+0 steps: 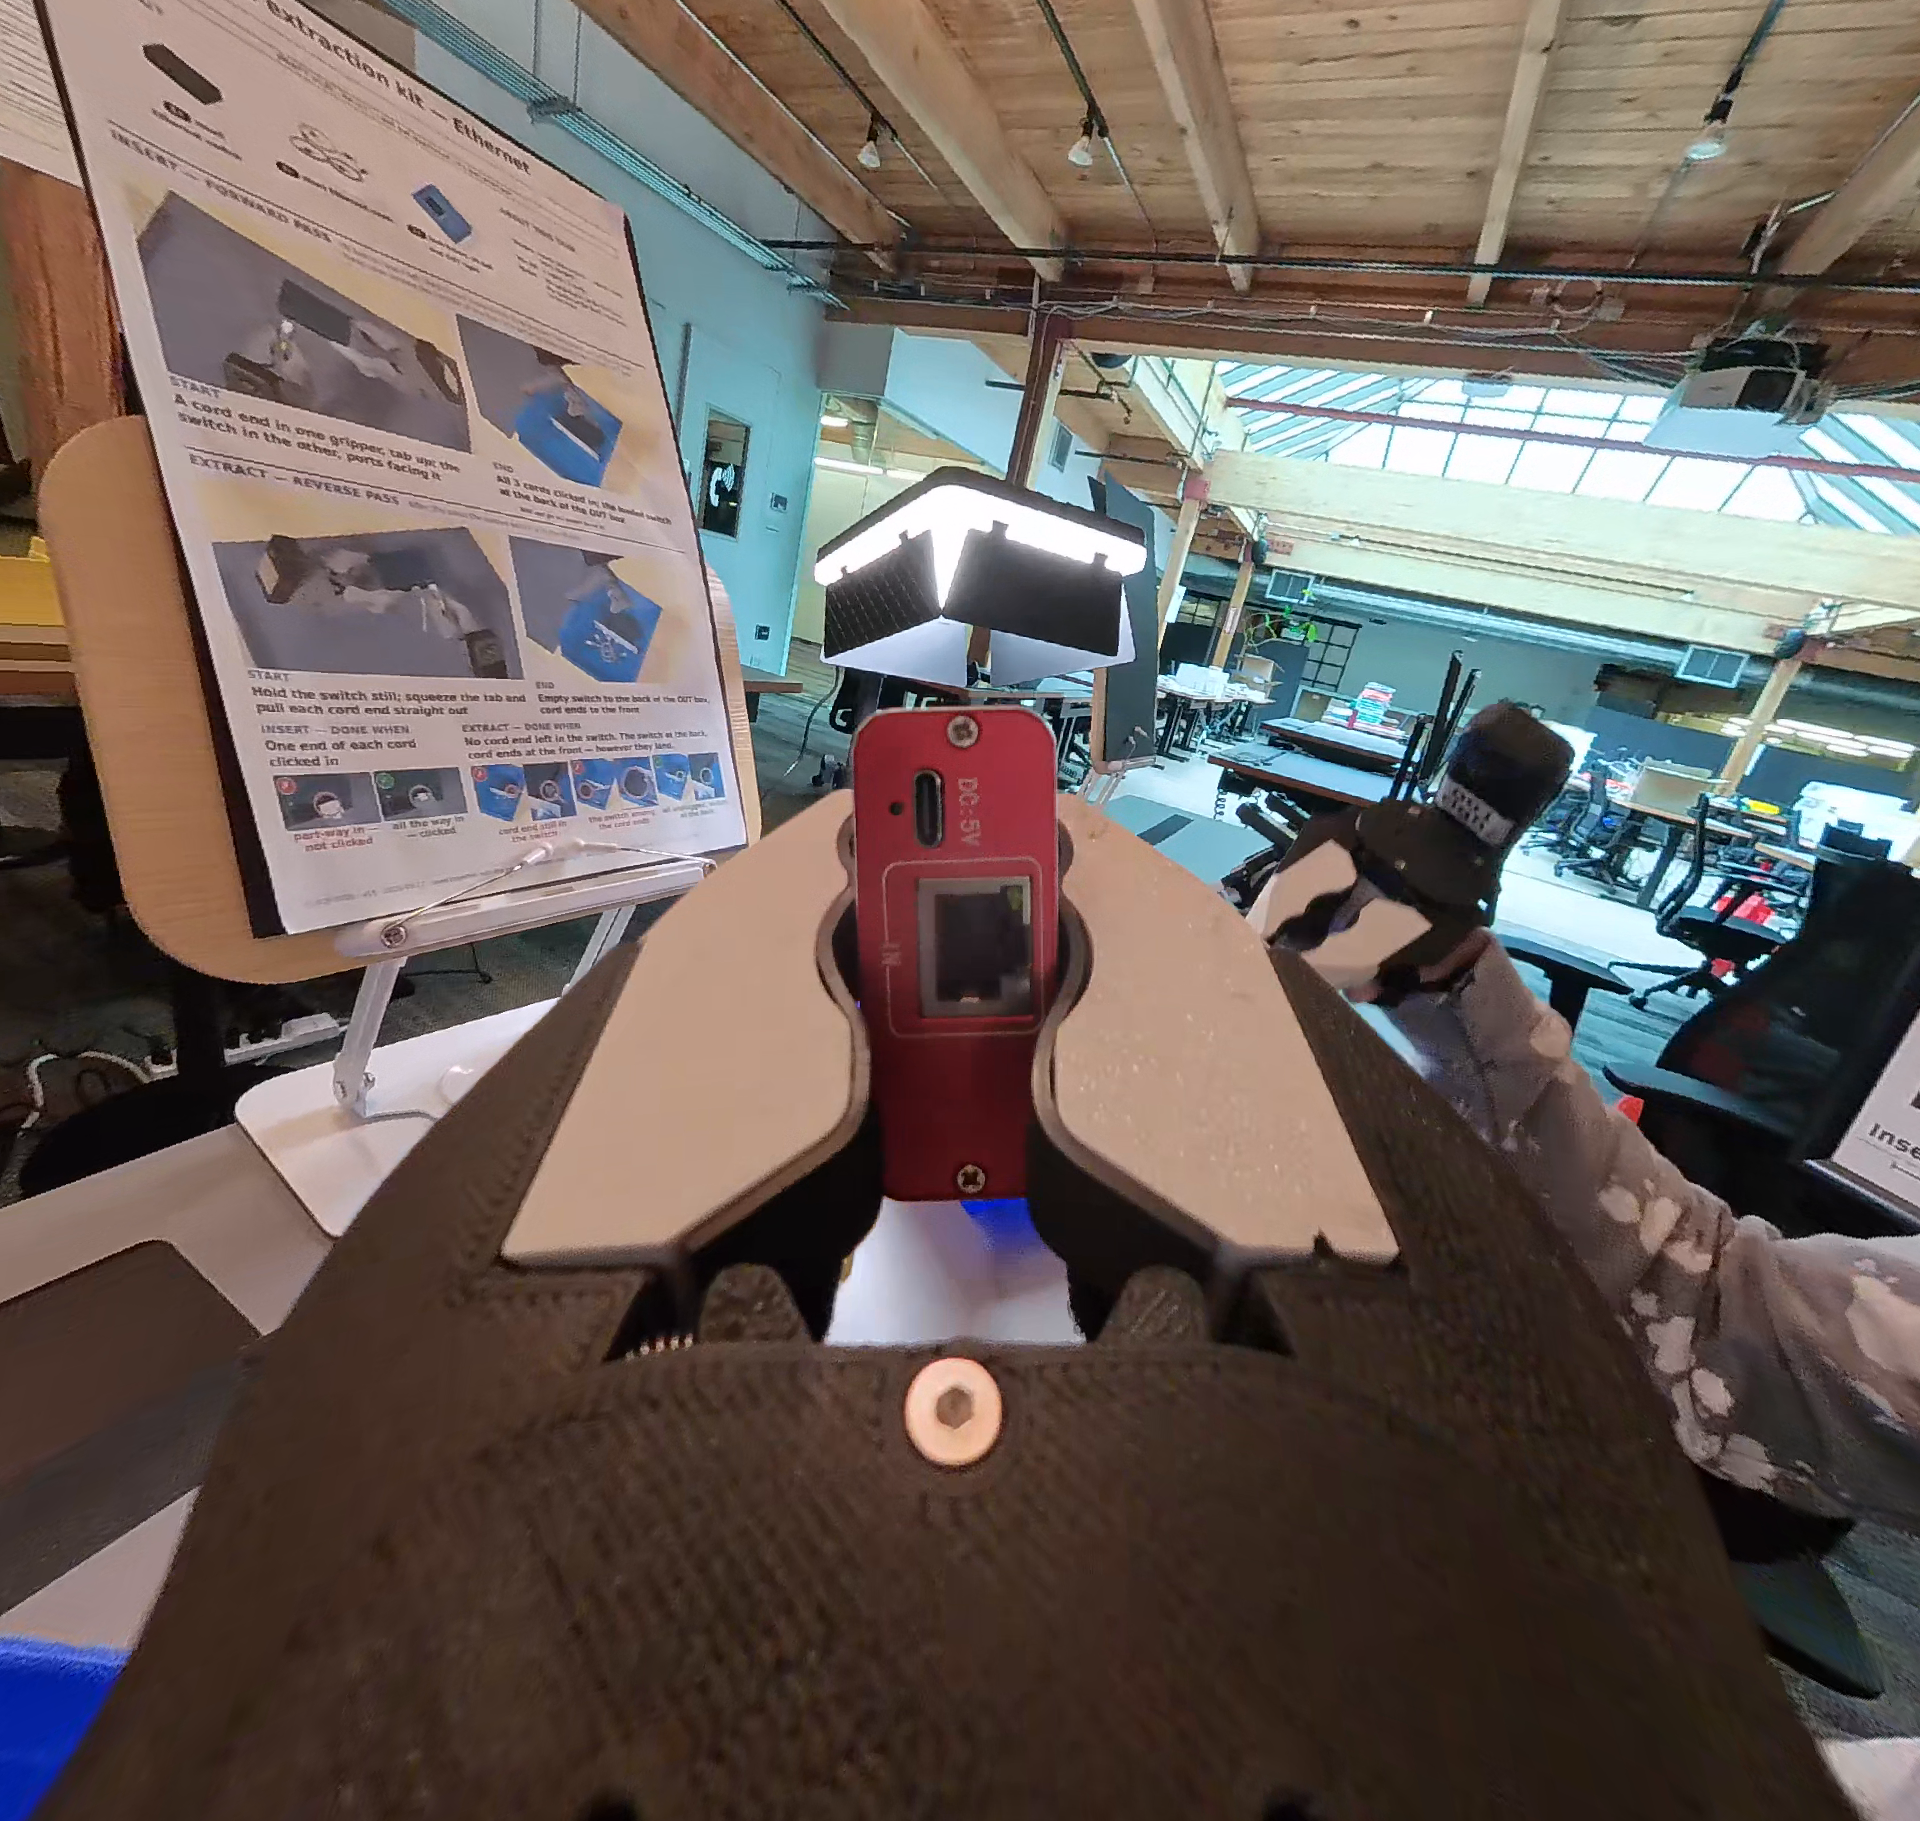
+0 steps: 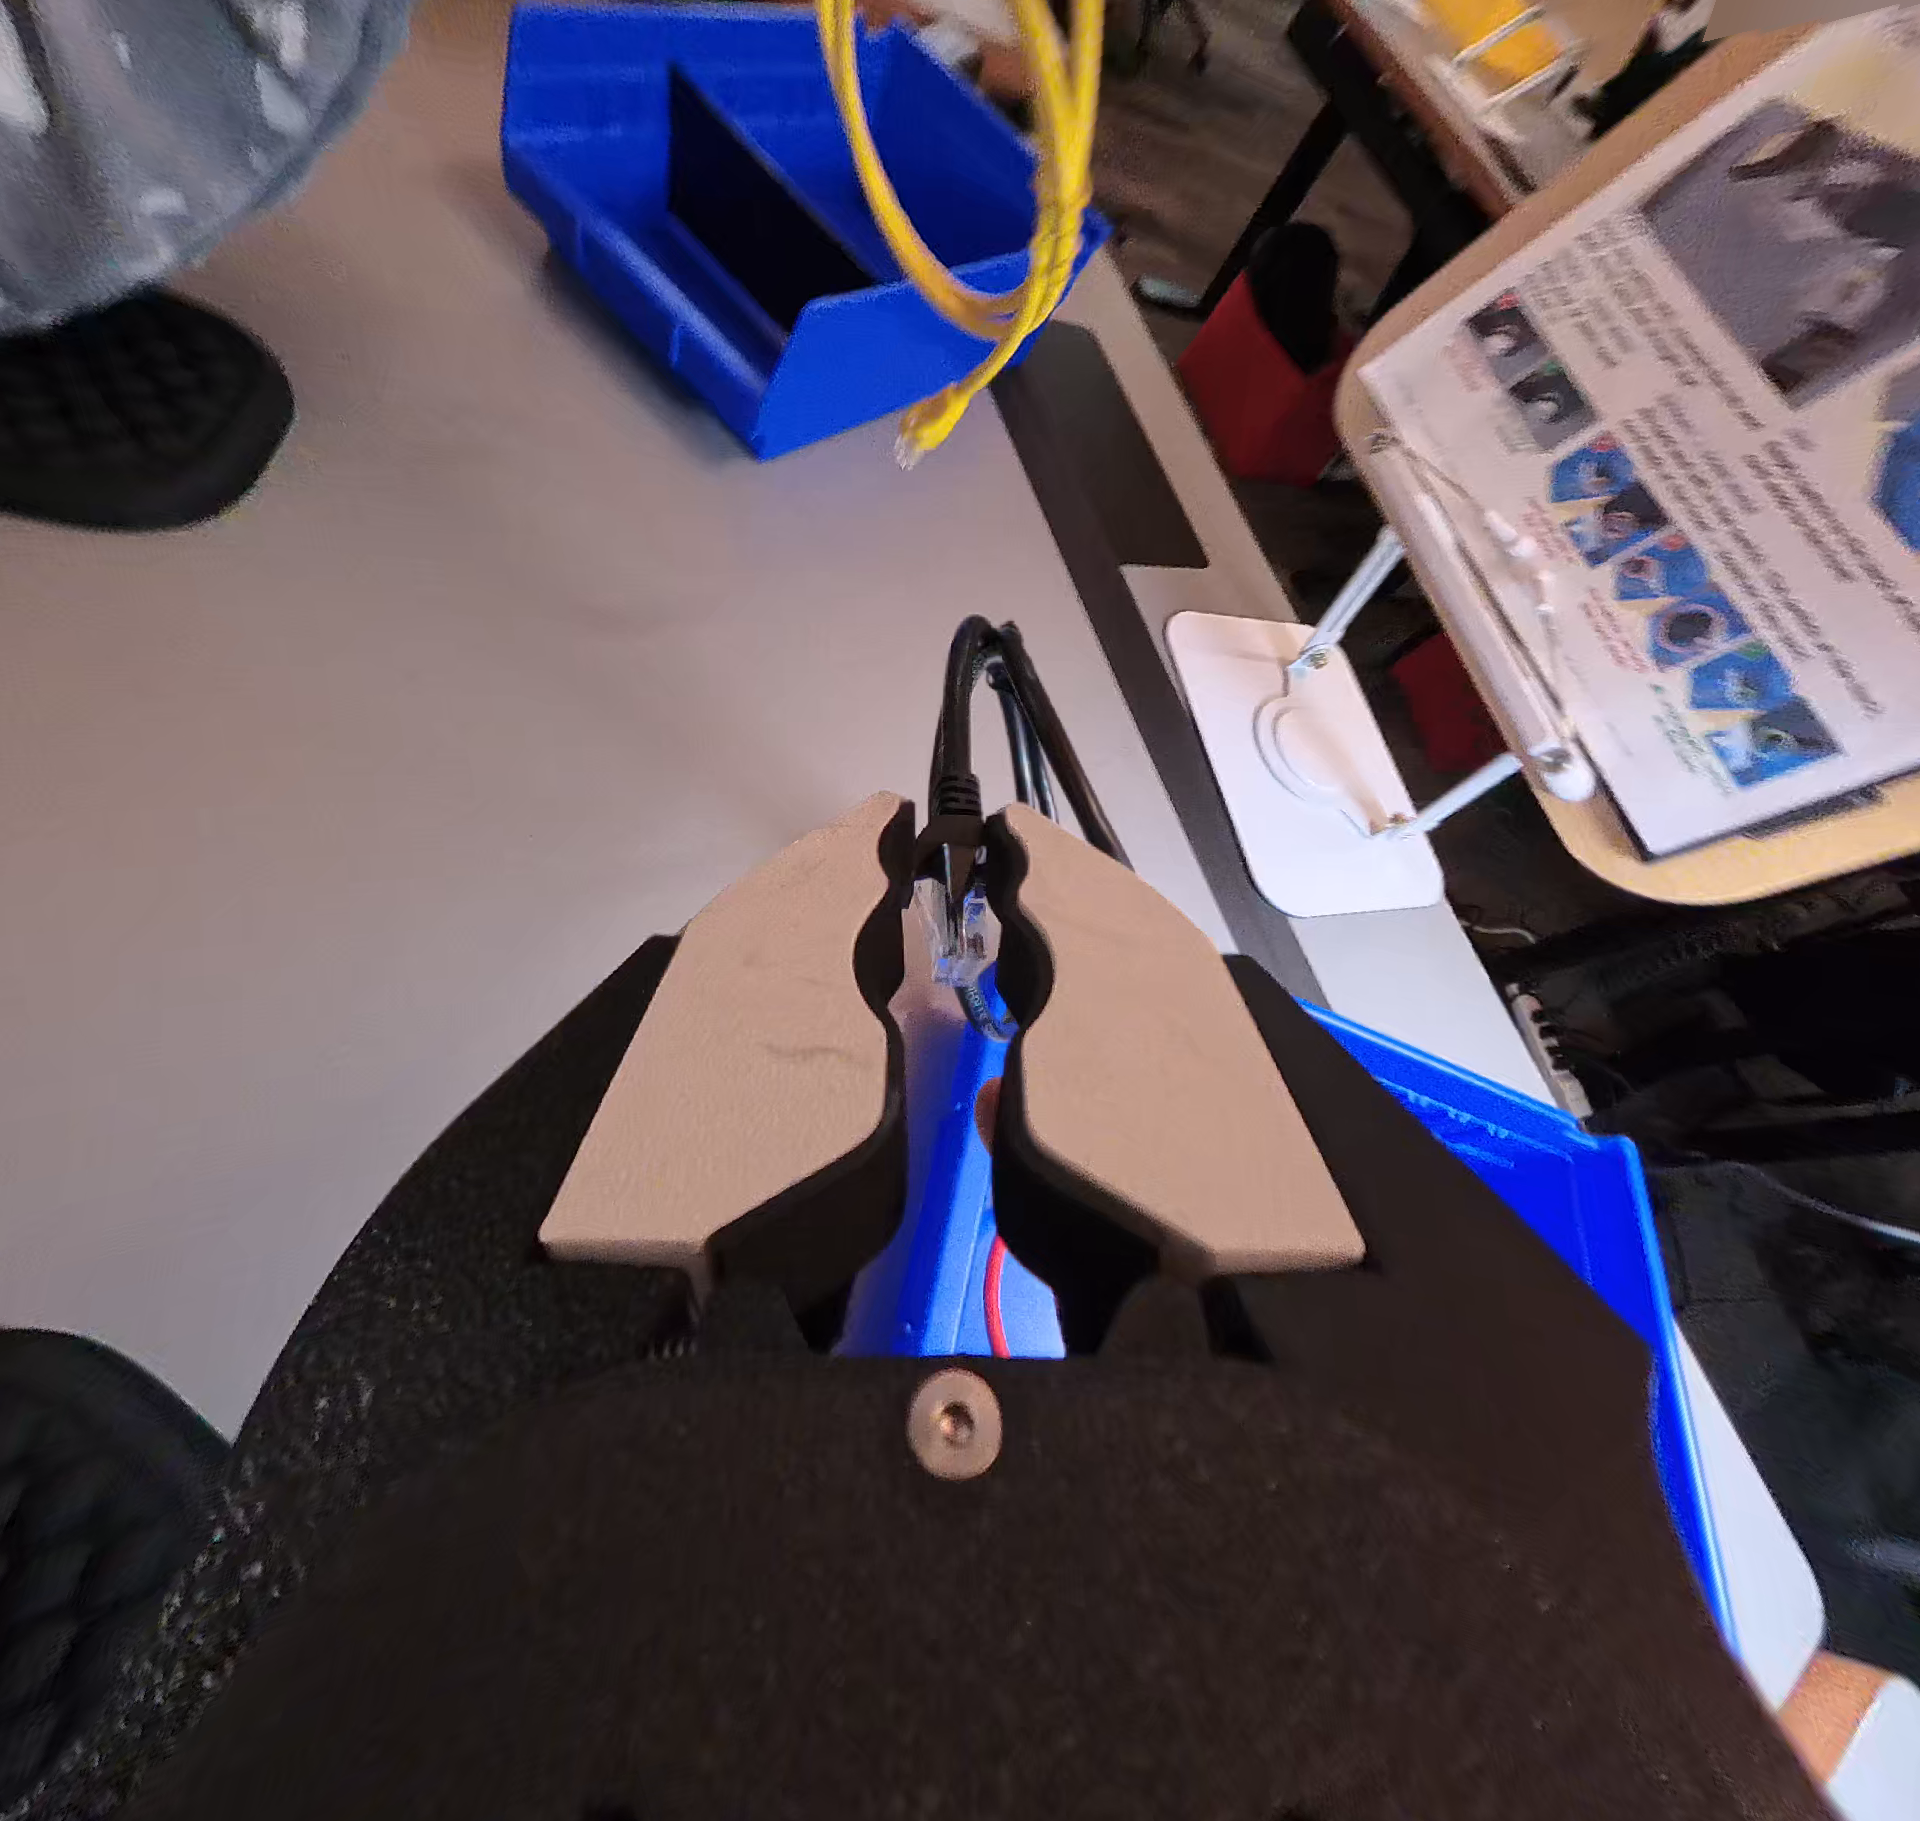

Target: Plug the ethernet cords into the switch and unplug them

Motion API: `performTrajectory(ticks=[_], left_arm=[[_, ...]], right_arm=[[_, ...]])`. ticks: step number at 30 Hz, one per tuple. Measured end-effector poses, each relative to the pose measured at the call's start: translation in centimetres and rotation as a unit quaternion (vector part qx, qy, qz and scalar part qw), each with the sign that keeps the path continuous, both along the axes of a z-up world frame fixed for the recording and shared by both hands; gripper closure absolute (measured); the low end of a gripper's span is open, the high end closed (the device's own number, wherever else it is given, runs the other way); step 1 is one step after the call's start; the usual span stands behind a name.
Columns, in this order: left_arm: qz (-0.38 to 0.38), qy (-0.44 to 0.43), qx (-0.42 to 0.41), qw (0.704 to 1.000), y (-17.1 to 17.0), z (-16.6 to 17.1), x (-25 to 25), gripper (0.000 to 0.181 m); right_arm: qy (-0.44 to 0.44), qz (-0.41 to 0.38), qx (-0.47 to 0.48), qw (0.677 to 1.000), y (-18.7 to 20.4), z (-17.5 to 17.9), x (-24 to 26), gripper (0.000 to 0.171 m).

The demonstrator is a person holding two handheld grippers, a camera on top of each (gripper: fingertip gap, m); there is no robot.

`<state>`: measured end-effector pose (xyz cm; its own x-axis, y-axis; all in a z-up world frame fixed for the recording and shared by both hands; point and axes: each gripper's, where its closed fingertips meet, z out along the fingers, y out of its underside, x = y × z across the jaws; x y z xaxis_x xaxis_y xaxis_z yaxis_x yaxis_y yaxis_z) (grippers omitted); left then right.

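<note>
The left gripper (image 1: 956, 950) is closed on the red switch (image 1: 958, 982), its two pale fingers (image 1: 717, 1075) pressed against the long sides of the case. The switch stands on end between them and lifted off the table, one short face turned back toward the camera; that face shows a single empty port, a small slot above it and a screw at top and bottom. Beyond its tips to the left stands a printed sheet (image 1: 405, 483) on a wooden stand with a white foot. Straight ahead, farther off, hangs a lit lamp (image 1: 982, 576). To the right, past a patterned sleeve (image 1: 1621, 1200), the right gripper (image 1: 1340, 930) shows at a distance, tilted and blurred.

The right gripper (image 2: 951, 836) is nearly shut, pinching the black cord (image 2: 961, 722) by its boot, right at the fingertips. The clear plug (image 2: 956, 924) points back toward the camera, in the notch between the fingers. The rest of the cord loops up past the tips and falls away behind them. Under this gripper lies a blue bin (image 2: 1538, 1179), its rim showing on the right. Ahead and above, a yellow cord (image 2: 1029, 213) hangs in loops in the air, its plug dangling free over the grey table (image 2: 520, 680). Behind it sits a second blue bin (image 2: 727, 213) on the table. Off to the right is the same stand with the sheet.
</note>
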<state>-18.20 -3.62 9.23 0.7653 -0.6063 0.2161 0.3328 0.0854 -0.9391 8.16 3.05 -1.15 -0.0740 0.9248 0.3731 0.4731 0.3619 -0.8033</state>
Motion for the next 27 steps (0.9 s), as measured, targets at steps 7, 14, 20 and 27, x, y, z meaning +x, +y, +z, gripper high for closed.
performTrajectory(ticks=[7,14,20,27], left_arm=[[-0.017,0.017,-0.011,1.0,0.6,-0.8,1.5,0.152],[-0.026,0.023,-0.009,0.999,0.5,-0.8,2.0,0.152],[-0.032,0.029,-0.014,0.999,0.8,-1.2,2.5,0.152],[-0.041,0.035,-0.024,0.998,1.2,-1.7,3.1,0.152]], right_arm=[[0.109,-0.05,-0.073,0.99,3.4,3.3,5.1,0.159],[0.146,-0.061,-0.179,0.971,6.8,1.0,7.2,0.171],[0.116,-0.14,-0.155,0.971,9.9,-1.2,7.1,0.171],[0.01,-0.214,-0.051,0.976,10.3,-2.5,7.3,0.164]])
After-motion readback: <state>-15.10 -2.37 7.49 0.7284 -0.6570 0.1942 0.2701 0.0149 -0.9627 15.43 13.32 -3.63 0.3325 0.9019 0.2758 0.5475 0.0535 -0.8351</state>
